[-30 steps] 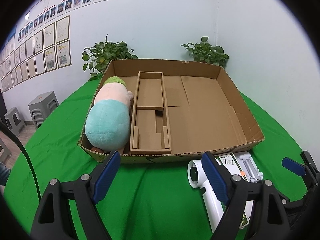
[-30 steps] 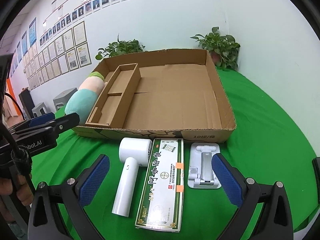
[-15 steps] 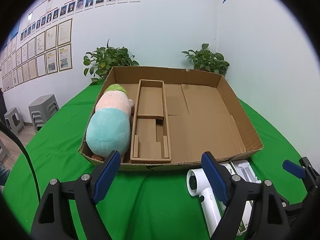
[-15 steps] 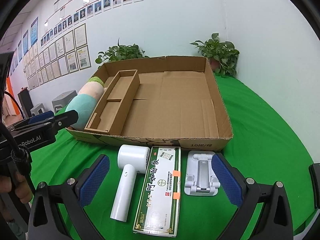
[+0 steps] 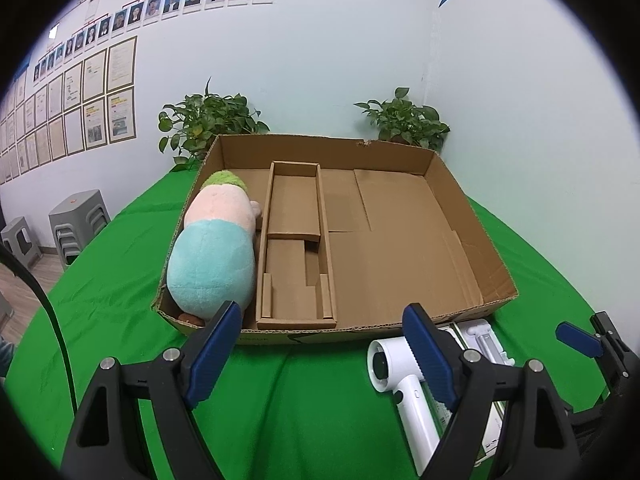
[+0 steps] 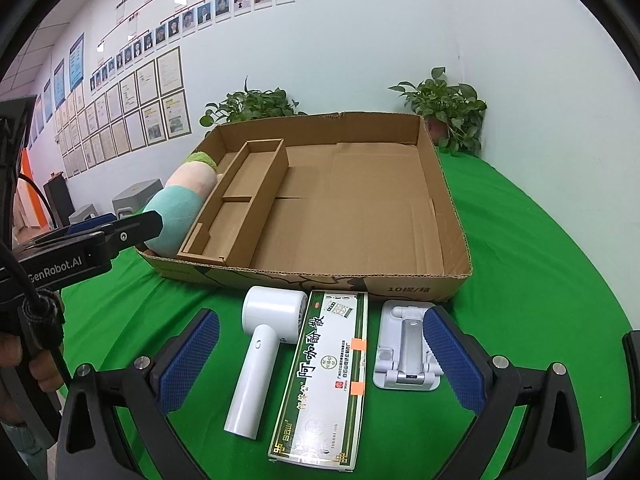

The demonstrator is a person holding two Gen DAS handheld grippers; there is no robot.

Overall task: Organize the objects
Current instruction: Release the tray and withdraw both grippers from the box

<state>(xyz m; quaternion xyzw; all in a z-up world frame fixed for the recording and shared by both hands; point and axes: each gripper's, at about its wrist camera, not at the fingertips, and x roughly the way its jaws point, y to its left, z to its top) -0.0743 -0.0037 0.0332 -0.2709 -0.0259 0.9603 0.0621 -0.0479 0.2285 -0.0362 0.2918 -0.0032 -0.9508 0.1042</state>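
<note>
A shallow cardboard box (image 5: 472, 224) (image 6: 452, 208) lies on the green table. A plush toy (image 5: 214, 252) (image 6: 180, 208) lies in its left compartment, beside a narrow cardboard divider tray (image 5: 296, 248) (image 6: 244, 196). In front of the box lie a white handheld fan (image 6: 264, 344) (image 5: 400, 392), a long green-and-white medicine box (image 6: 324, 376) and a white folding stand (image 6: 404, 356) (image 5: 486, 340). My left gripper (image 5: 324, 352) is open and empty in front of the box. My right gripper (image 6: 320, 364) is open and empty, its jaws either side of the three items.
Two potted plants (image 5: 212, 120) (image 5: 404, 120) stand behind the box against the wall. Grey stools (image 5: 76, 224) stand on the floor at the left. The left gripper (image 6: 92, 236) shows at the left edge of the right wrist view.
Both grippers have drawn back and risen slightly; the box and items sit lower in both views. Nothing was grasped or moved.
</note>
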